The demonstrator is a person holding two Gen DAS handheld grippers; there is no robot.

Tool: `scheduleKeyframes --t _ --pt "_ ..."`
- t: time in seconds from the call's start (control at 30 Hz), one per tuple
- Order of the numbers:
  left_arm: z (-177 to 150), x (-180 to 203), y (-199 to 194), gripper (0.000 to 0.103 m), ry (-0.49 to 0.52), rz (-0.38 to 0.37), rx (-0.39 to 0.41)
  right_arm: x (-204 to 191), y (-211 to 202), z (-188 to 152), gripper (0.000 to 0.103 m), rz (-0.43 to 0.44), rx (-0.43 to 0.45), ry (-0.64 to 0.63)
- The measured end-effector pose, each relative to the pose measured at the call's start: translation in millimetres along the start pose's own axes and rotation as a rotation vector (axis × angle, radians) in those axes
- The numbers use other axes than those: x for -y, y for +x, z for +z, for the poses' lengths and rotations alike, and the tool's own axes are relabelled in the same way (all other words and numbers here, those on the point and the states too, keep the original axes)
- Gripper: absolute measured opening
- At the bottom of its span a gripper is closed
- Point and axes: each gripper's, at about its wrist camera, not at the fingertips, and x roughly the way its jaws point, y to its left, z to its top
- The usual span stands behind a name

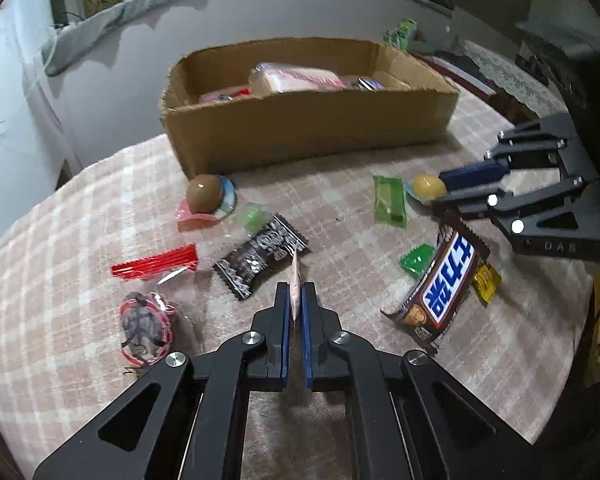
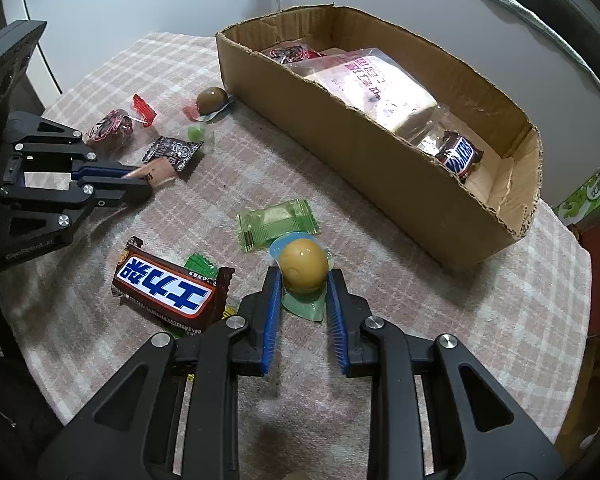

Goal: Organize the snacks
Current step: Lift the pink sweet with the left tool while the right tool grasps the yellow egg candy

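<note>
A cardboard box (image 1: 308, 128) stands at the far side of the bench (image 1: 340, 208), which is covered with a pink checked cloth, and it serves as the landmark here. Inside the box lie a large clear bag of pale wafers (image 2: 372, 80), a red and black packet (image 2: 290, 54) at one end and a small Snickers bar (image 2: 458, 156) at the other.

The left tongs (image 1: 296, 300) are clenched on a thin pink sachet (image 1: 295, 284), held edge-on between the blue pads, in front of the box and just beside a black and white wrapped sweet (image 1: 260, 256). The right tongs (image 2: 302, 284) are clenched around a yellow egg-shaped jelly cup (image 2: 303, 266), both pads pressing its sides; it sits on the cloth in front of the box's long wall, near that wall's right half in the right wrist view.

Loose on the cloth in front of the box lie a brown egg-shaped cup (image 1: 206, 196) close against the box's near left corner, a red strip packet (image 1: 156, 266), a round red and black packet (image 1: 144, 330), a pale green wrapped sweet (image 2: 276, 224), a small bright green candy (image 1: 418, 258), a large brown Snickers bar (image 1: 440, 288) with blue lettering, and a small yellow candy (image 1: 486, 280) touching the bar's far side.
</note>
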Motion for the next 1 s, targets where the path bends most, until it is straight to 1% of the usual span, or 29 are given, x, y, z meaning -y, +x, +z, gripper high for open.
scheduleKeyframes --t 0.23,0.53,0.67,0.83,1.0 --pt "4.2 -8.7 -19.2 0.004 -0.043 -0.011 0.042 3.5 -8.7 -2.1 0.023 0.004 0.02 0.015" --pt "22.7 -7.2 -41.7 0.004 -0.04 -0.028 0.107 11.6 -35.9 -0.8 0.023 0.011 0.078 0.049" --pt "35.4 -7.5 -50.1 0.004 -0.034 -0.037 0.14 14.0 -51.0 3.1 0.023 0.01 0.108 0.056" --pt "59.4 -10.9 -53.4 0.004 -0.029 -0.03 0.178 27.5 -75.6 16.1 0.023 -0.001 0.172 0.083" --pt "83.0 -18.6 -47.9 0.004 -0.042 -0.022 0.2 45.9 -83.0 34.1 0.023 -0.018 0.205 0.115"
